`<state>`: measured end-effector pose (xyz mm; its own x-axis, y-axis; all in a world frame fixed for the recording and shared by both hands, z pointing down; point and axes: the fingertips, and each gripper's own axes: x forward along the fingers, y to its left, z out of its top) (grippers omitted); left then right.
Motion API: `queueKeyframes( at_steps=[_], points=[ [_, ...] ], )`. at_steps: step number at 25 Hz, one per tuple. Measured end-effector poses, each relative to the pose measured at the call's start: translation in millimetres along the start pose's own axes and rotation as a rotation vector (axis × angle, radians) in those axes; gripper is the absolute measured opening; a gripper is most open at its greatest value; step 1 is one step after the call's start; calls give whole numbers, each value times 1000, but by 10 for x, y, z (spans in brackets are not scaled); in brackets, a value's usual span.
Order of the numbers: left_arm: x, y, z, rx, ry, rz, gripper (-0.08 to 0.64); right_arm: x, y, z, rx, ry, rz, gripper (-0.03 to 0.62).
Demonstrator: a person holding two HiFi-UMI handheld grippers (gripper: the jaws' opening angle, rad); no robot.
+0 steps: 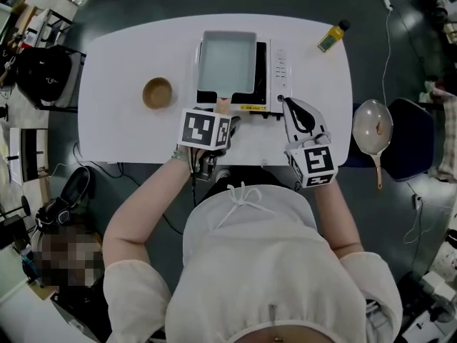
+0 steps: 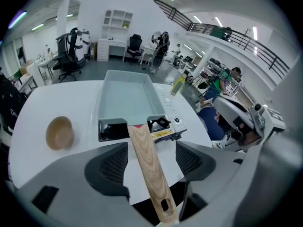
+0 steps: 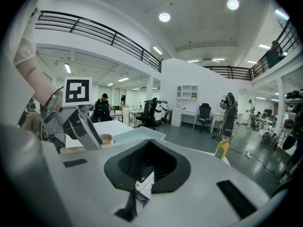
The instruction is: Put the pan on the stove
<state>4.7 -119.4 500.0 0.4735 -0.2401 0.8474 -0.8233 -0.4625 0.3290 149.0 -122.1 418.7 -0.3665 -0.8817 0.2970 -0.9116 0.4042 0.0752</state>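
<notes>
A pale rectangular pan (image 1: 227,61) sits on the portable stove (image 1: 275,70) at the table's middle, its wooden handle (image 1: 223,107) pointing toward me. My left gripper (image 1: 218,123) hovers over that handle and is open. In the left gripper view the handle (image 2: 149,169) runs between the two pads (image 2: 111,167) with a gap on each side. My right gripper (image 1: 296,113) is at the stove's front right corner, its jaws together with nothing held. In the right gripper view its pads (image 3: 163,167) meet, and the pan (image 3: 137,135) lies beyond them.
A wooden bowl (image 1: 157,93) stands left of the stove. A yellow bottle (image 1: 332,36) lies at the table's far right corner. A round frying pan (image 1: 373,127) rests on a dark stool off the right edge. Office chairs and desks surround the table.
</notes>
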Motion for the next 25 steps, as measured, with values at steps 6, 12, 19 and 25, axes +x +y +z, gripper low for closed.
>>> queueKeyframes(
  at_steps=[6,12,19,25],
  points=[
    [-475,-13,139,143,-135,36,173,-194,280,155,-12,-16,-62,6],
    [-880,94,177,238,-252,61,32,-353,525,264,-26,-40,-132,6],
    [-1422,86,101,385,-456,-32,23,-522,797,429,-11,-91,-197,6],
    [-1857,45,71,547,-689,-72,23,-548,1048,549,-19,-144,-191,6]
  ],
)
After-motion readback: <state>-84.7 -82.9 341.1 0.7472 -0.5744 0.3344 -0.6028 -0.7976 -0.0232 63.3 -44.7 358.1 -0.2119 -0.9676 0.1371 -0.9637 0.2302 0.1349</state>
